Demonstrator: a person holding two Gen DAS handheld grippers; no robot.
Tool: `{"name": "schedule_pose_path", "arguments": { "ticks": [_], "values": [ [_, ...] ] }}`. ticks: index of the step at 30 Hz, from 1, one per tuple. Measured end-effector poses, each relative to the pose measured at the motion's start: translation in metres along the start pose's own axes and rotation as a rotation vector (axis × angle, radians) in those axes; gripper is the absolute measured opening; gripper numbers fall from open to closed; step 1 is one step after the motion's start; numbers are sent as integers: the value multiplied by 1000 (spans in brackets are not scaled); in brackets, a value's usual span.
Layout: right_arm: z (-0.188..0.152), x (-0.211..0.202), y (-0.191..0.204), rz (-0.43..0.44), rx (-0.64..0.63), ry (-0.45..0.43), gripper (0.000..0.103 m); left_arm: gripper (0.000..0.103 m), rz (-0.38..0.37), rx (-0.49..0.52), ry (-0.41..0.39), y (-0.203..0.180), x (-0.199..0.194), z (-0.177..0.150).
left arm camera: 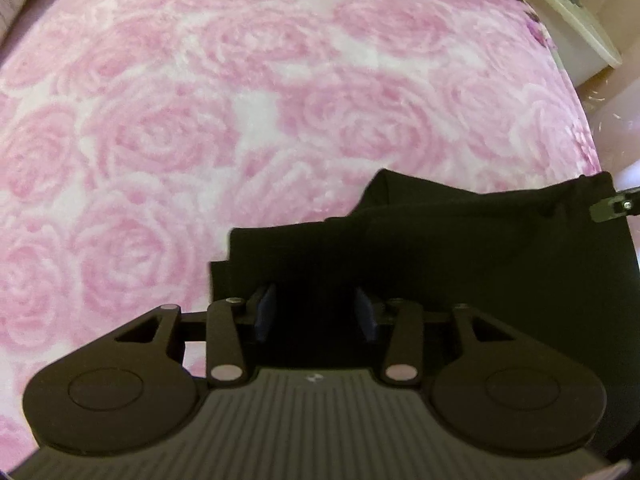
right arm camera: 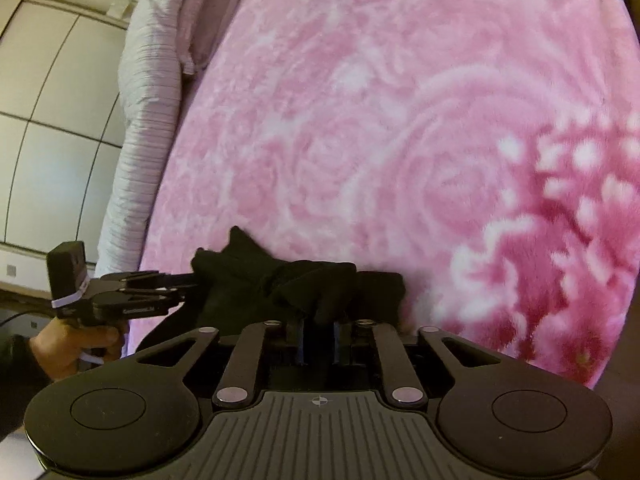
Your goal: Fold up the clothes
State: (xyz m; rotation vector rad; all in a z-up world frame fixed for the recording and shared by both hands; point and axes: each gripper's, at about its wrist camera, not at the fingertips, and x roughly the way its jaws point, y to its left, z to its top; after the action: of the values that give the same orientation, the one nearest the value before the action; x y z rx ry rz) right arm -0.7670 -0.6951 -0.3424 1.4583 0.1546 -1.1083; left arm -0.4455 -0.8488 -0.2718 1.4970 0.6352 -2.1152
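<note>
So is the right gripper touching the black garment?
Touching: right wrist view shows the black garment bunched between the right gripper fingers.

I see the garment (left arm camera: 460, 248) lying on the bed (left arm camera: 200, 120) near its right edge, stretched between my left gripper (left arm camera: 316, 312) and right gripper (right arm camera: 319, 340). Pillows (right arm camera: 148, 120) run along the bed's far-left side, with a wardrobe (right arm camera: 52, 100) beyond.
</note>
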Motion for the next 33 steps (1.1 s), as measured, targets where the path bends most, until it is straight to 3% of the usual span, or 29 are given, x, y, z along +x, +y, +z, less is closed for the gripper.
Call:
{"name": "schedule_pose_path", "arguments": {
  "ticks": [2,7,12,17,22,25,28,31,33],
  "values": [
    [-2,-13,14,-44,-67,-13,29,33,23,-7,-21,3,-13,-2],
    [-24,-50,49,-145,-209,-81,32,33,51,-70,-82,9,-64,-40],
    [-85,-34,93,-92,-362,22,32,33,3,-86,-38,-5,-89,-107],
    [-147,-14,139,-32,-517,134,32,33,4,-87,7,-17,-69,-148],
    [-167,24,140,-111,-665,212,32,37,-29,-153,20,1,-31,-142],
    [-179,47,140,-163,-753,258,31,37,-43,-125,34,4,-34,-140],
    [-158,34,148,-150,-661,249,31,36,-46,-93,51,6,-53,-141],
    [-128,4,149,-214,-610,101,31,31,-55,-98,-30,8,-77,-137],
    [-108,-3,141,-281,-575,18,31,31,-89,-180,-65,17,-73,-131]
  ]
}}
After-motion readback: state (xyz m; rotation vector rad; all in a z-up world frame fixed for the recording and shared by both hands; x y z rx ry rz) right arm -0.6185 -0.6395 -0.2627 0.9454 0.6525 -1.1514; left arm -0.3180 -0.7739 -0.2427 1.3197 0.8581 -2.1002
